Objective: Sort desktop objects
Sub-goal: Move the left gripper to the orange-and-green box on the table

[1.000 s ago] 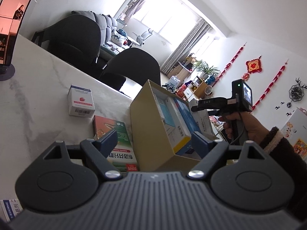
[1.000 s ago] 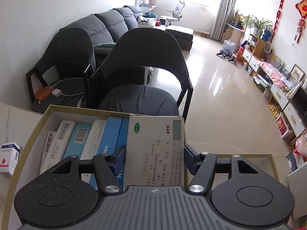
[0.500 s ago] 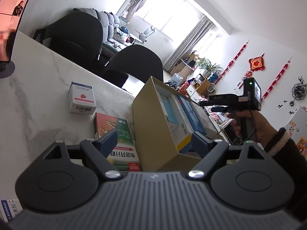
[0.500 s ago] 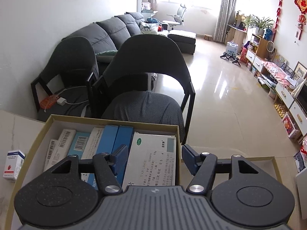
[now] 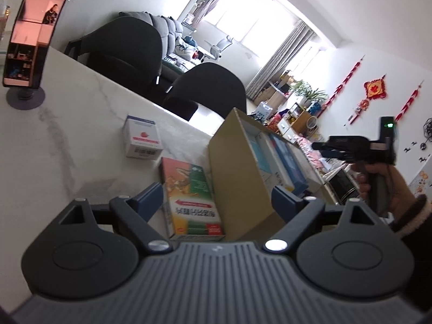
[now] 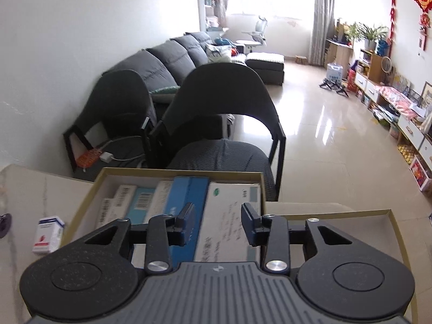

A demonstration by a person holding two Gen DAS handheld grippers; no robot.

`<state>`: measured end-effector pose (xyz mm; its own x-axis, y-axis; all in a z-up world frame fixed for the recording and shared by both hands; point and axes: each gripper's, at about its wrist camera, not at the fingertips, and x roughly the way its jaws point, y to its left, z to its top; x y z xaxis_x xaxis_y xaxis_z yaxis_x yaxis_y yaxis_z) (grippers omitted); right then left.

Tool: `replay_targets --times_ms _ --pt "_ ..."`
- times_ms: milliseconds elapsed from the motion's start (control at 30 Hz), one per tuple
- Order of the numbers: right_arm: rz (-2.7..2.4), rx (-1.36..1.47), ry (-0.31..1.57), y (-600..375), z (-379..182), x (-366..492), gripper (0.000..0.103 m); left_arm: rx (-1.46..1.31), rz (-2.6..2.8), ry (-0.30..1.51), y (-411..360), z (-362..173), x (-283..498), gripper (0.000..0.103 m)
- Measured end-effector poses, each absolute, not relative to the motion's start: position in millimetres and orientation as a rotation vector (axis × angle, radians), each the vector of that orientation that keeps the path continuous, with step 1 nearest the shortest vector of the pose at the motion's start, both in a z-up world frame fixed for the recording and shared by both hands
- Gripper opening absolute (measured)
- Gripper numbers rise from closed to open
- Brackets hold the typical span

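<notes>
Boxes (image 6: pixel 167 202) in carton (image 6: pixel 81 208), labels blurred

Print on white box (image 6: pixel 229 221) blurred, unreadable; cardboard box (image 5: pixel 237 172) near corner hidden behind left gripper (image 5: pixel 216 202).

grey sofa (image 6: pixel 172 59), black chairs (image 6: pixel 229 102), glossy floor (image 6: pixel 324 135)

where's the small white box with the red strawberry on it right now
In the left wrist view, the small white strawberry box stands on the marble tabletop, left of the open cardboard box.
</notes>
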<state>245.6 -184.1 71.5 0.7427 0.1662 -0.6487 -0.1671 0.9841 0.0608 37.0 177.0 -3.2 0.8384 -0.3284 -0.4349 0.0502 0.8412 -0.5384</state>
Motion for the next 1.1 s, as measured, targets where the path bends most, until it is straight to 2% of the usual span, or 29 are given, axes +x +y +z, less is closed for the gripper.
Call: replay_targets --times_ms 500,633,867,1000,1100 --pt "0.287 0.023 0.625 -178 85 157 0.077 -0.481 -0.155 0.619 187 -22 28 0.102" --pt "0.308 0.045 0.613 -178 81 138 0.084 -0.427 -0.151 0.673 181 -32 40 0.103" --pt "0.345 0.082 0.591 -179 75 105 0.086 -0.318 -0.145 0.738 161 -50 63 0.102" --pt "0.366 0.104 0.578 -180 72 86 0.087 -0.254 -0.151 0.762 149 -55 77 0.097" --pt "0.382 0.120 0.569 -181 69 72 0.087 -0.258 -0.170 0.790 148 -55 89 0.097"
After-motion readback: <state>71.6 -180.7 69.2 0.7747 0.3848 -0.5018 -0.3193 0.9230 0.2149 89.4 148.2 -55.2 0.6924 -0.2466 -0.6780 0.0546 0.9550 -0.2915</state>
